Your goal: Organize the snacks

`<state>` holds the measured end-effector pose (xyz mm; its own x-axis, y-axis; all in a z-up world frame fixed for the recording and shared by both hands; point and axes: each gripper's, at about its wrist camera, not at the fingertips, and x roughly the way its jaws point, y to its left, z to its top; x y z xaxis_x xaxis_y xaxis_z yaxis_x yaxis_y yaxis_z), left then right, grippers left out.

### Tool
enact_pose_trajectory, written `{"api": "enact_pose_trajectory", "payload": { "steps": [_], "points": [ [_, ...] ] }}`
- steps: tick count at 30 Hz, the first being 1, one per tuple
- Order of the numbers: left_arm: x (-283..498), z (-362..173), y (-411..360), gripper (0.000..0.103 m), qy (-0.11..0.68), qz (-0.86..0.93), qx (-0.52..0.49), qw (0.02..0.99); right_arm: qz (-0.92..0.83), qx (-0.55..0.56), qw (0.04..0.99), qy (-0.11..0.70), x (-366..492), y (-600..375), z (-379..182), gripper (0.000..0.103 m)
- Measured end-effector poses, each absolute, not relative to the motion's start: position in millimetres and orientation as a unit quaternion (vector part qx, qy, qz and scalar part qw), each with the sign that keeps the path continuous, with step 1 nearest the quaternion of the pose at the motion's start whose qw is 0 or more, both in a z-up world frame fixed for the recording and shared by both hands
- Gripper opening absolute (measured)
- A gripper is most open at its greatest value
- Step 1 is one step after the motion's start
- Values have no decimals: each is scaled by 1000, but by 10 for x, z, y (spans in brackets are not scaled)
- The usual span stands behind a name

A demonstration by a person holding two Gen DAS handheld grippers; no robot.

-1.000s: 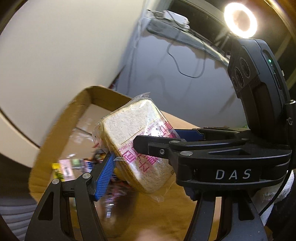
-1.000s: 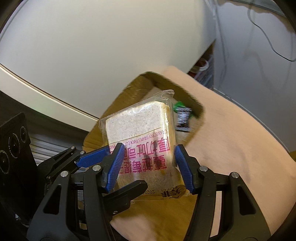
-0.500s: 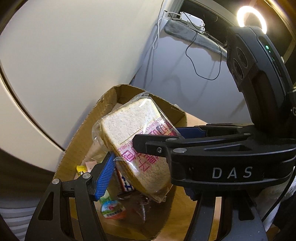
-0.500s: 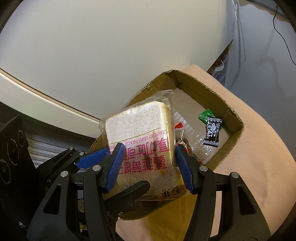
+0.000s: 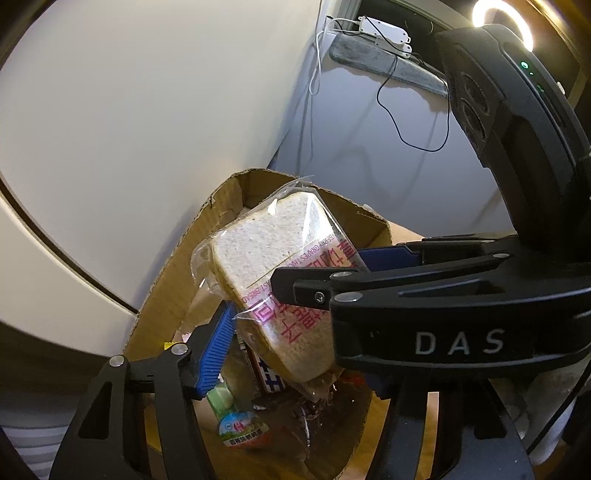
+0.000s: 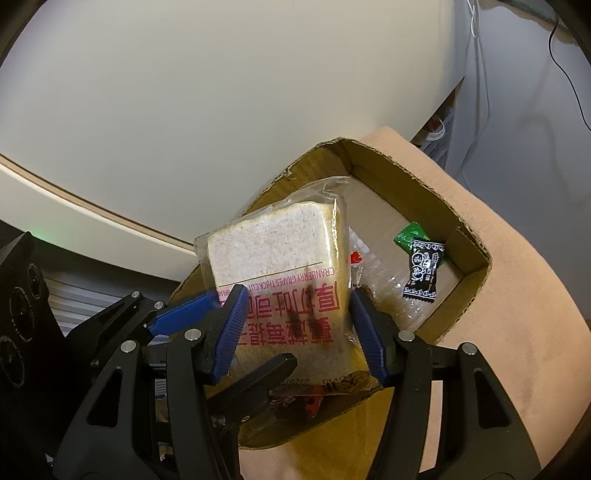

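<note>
A pale wall [image 6: 229,92] rises behind your work, and a tan padded surface [image 6: 517,314] carries an open cardboard box [image 6: 476,266]; whether that surface is a seat or a tabletop cover cannot be told.

Your right gripper [image 6: 297,328] has its blue-padded jaws closed on the two side edges of a bagged loaf of sliced bread [image 6: 280,269], clamping it across the lower, pink-printed half of the clear wrapper. The bread stands nearly upright, its cut face toward the right wrist camera, held above the near part of the box.

Your left gripper [image 5: 295,332] sits beside the same bread [image 5: 273,273]. Its left blue pad lies just beside the lower edge of the bag; its other finger is hidden behind the black body of the right gripper marked DAS, so whether these jaws grip the bread or stand apart from it cannot be told.

Further out, inside the box, a black-and-white candy packet [image 6: 423,269] lies on the floor, touching a green wrapper [image 6: 408,236] at the far corner. Under the bread lie a small green-capped bottle with a cartoon label [image 5: 236,417] and more wrapped snacks.

A ring light [image 5: 502,18] glows at the upper right, near a white power strip [image 5: 384,33] with trailing cables
</note>
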<state>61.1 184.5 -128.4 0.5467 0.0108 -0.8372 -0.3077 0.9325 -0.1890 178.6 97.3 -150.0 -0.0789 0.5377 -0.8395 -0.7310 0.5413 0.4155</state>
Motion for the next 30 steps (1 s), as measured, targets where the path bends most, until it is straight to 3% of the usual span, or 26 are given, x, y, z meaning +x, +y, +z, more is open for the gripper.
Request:
{"api": "enact_pose_trajectory", "payload": {
  "steps": [19, 23, 30],
  "points": [
    [425, -1246, 1884, 61, 471, 111, -151, 862, 449, -109, 702, 542, 1734, 788, -1327, 60],
    [323, -1230, 1856, 61, 472, 117, -150, 861, 446, -104, 710, 535, 1723, 657, -1278, 69],
    [95, -1130, 1793, 65, 465, 137, -148, 862, 438, -116, 733, 507, 1582, 419, -1170, 70]
  ]
}}
